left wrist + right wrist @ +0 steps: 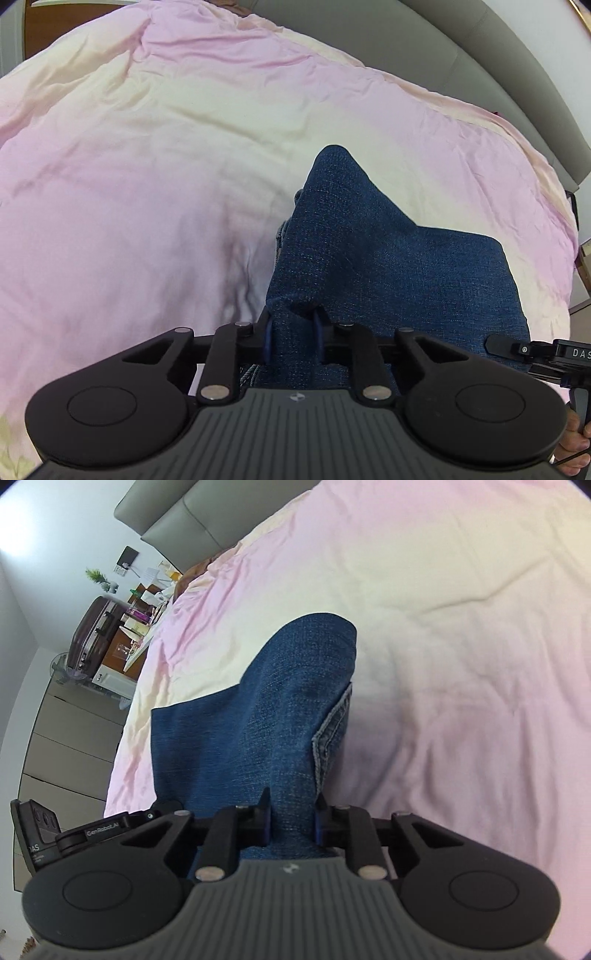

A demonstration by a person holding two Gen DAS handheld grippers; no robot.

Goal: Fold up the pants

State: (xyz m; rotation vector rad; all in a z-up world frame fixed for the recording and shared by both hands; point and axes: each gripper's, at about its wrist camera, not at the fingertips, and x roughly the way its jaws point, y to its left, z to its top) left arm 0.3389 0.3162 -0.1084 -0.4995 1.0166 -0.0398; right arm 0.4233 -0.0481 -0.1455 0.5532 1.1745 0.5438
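Both grippers have a pinch of denim right now. The left gripper (292, 338) has its two fingers closed on a bunched fold of the pants (369, 258), and the right gripper (292, 818) is clamped the same way on the cloth in its own view, pants (280, 716) running straight out ahead of it. The jeans are lifted at the near end, where the two grippers hold them, and drape down and away onto the pink and cream bedsheet (147, 184), so the long axis of the fabric runs from the grippers out toward the far side of the bed. In the left wrist view the cloth spreads off to the right of the fingers, with a narrow peak pointing far; in the right wrist view it spreads to the left, with a stitched hem or pocket edge (332, 723) on the right side. So I'd guess they're holding one edge between them, side by side, neither clearly nearer. Can't tell if it's the waistband or the leg ends. The next move probably hinges on carrying that held edge forward along the length, over the part resting on the sheet. Grey headboard (461, 55) sits beyond the bed; a dresser (70, 738) with clutter stands off the left.
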